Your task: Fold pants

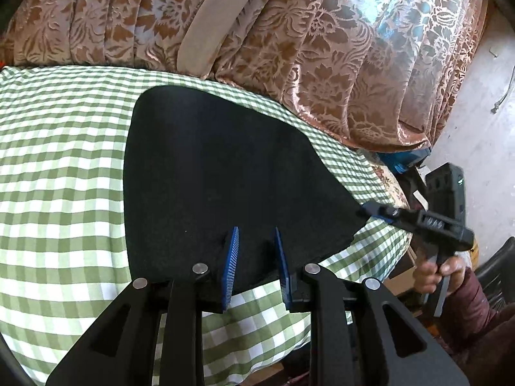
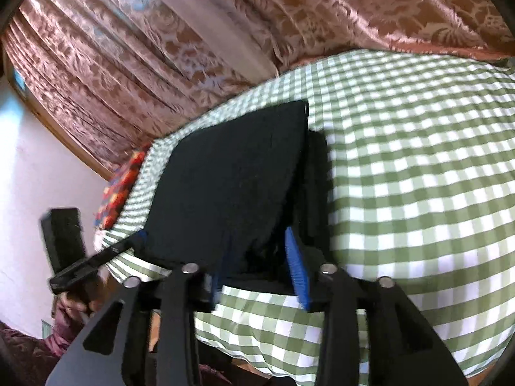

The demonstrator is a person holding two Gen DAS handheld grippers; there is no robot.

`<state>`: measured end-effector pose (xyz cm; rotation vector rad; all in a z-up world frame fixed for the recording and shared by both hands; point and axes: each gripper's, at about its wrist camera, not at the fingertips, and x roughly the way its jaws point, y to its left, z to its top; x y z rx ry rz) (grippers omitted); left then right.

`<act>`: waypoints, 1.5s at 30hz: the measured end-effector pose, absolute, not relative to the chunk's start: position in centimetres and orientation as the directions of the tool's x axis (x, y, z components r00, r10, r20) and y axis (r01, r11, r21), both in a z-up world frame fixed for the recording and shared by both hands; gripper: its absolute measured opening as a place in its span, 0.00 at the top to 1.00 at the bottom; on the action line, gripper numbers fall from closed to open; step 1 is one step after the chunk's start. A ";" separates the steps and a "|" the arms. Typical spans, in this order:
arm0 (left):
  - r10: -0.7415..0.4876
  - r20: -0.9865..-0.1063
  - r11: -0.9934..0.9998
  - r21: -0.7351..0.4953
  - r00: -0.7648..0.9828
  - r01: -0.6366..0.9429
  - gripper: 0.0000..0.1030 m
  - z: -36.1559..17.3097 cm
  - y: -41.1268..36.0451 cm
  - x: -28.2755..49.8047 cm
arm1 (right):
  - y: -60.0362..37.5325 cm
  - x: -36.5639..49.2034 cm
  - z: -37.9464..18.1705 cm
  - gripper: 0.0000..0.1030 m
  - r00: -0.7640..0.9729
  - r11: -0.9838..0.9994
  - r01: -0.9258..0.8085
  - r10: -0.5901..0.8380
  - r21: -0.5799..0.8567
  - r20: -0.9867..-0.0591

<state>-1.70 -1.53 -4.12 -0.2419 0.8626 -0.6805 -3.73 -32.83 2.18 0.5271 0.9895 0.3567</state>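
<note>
Setting: floral brown curtain (image 1: 322,64) behind a surface under a green-and-white checked cloth (image 1: 58,160). Item: black pants (image 1: 219,167), folded flat on the cloth near its edge. Left gripper (image 1: 256,267): angled downward, jaws apart over the pants' near edge, clamping nothing. Right gripper (image 2: 257,270): angled downward, jaws narrowed around a raised bunch of pants fabric; firm clench cannot be confirmed. Readable labels: none.
</note>
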 end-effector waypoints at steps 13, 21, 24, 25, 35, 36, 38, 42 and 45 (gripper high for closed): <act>-0.577 -0.667 0.813 -0.415 0.471 0.408 0.80 -5.4 0.0 -2.7 | -30.8 -4.3 -0.4 0.94 0.453 0.903 -0.100 0.414 0.417 -0.789; -0.520 -0.674 0.852 -0.368 0.525 0.372 0.80 -4.2 -0.2 -3.1 | -31.4 -4.5 -0.5 0.84 0.460 0.884 -0.100 0.448 0.456 -0.767; -0.465 -0.682 0.883 -0.314 0.565 0.348 0.80 -3.2 -0.3 -2.9 | -31.5 -4.3 0.3 0.70 0.465 0.885 -0.092 0.444 0.457 -0.766; -0.447 -0.683 0.892 -0.293 0.578 0.344 0.79 -2.8 -0.3 -2.8 | -31.6 -4.3 0.9 0.66 0.478 0.890 -0.090 0.432 0.446 -0.765; -0.332 -0.684 0.934 -0.141 0.649 0.329 0.56 -1.5 -1.0 -2.1 | -29.2 -0.2 4.6 0.54 0.567 0.893 -0.166 0.433 0.418 -0.700; -0.329 -0.686 0.934 -0.138 0.649 0.329 0.56 -1.6 -1.1 -2.0 | -28.6 0.4 4.2 0.53 0.558 0.897 -0.166 0.428 0.409 -0.711; -0.318 -0.692 0.937 -0.123 0.649 0.328 0.56 -1.7 -1.3 -1.7 | -27.7 1.7 2.9 0.51 0.530 0.908 -0.157 0.408 0.387 -0.743; -0.298 -0.712 0.940 -0.105 0.635 0.323 0.56 -2.6 -1.6 -1.1 | -27.5 3.0 -0.1 0.51 0.480 0.934 -0.103 0.348 0.343 -0.805; -0.287 -0.729 0.944 -0.105 0.622 0.313 0.55 -3.4 -1.6 -0.9 | -27.4 2.8 -0.6 0.51 0.488 0.941 -0.117 0.334 0.319 -0.806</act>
